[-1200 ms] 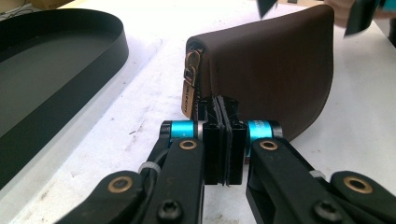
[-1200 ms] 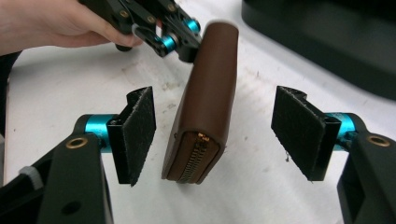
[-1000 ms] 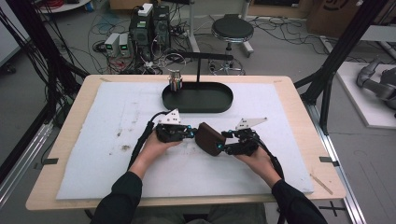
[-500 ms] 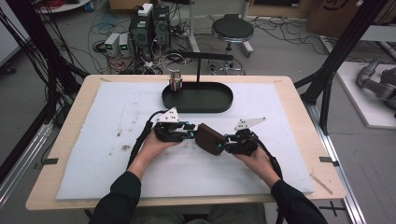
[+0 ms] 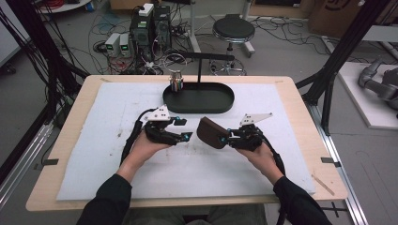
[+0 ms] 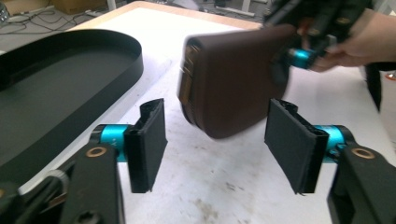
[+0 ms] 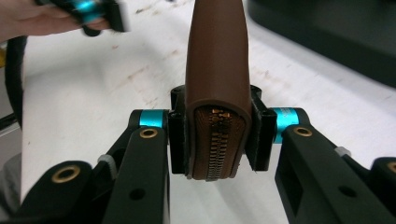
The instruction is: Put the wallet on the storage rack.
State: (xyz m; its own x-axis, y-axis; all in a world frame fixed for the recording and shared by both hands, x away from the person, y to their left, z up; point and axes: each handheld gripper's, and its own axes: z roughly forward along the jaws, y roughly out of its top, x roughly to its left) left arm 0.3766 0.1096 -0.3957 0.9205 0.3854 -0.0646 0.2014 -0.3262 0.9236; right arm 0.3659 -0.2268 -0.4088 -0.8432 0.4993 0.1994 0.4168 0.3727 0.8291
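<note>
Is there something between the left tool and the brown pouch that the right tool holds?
Nothing visible stands between them. The left tool is open, and its jaws have just been opening with nothing in them. The brown pouch hangs beyond it over bare white mat, clamped by the right tool. The black tray lies off to the side.

White mat [image 5: 94,154] covers most of table [image 5: 61,140]. Oval tray [image 5: 199,99] sits on mat at far centre, small cup [image 5: 176,84] at tray's far left end, T-shaped stand [image 5: 200,65] rising behind it. Nearer the person, left gripper [image 5: 184,130] is left of centre, right gripper [image 5: 224,138] right of centre; pouch [image 5: 211,133] between them, off the mat, in right gripper's jaws, just apart from left gripper. Stool [image 5: 233,30] and electronics boxes [image 5: 145,28] on floor beyond table.
</note>
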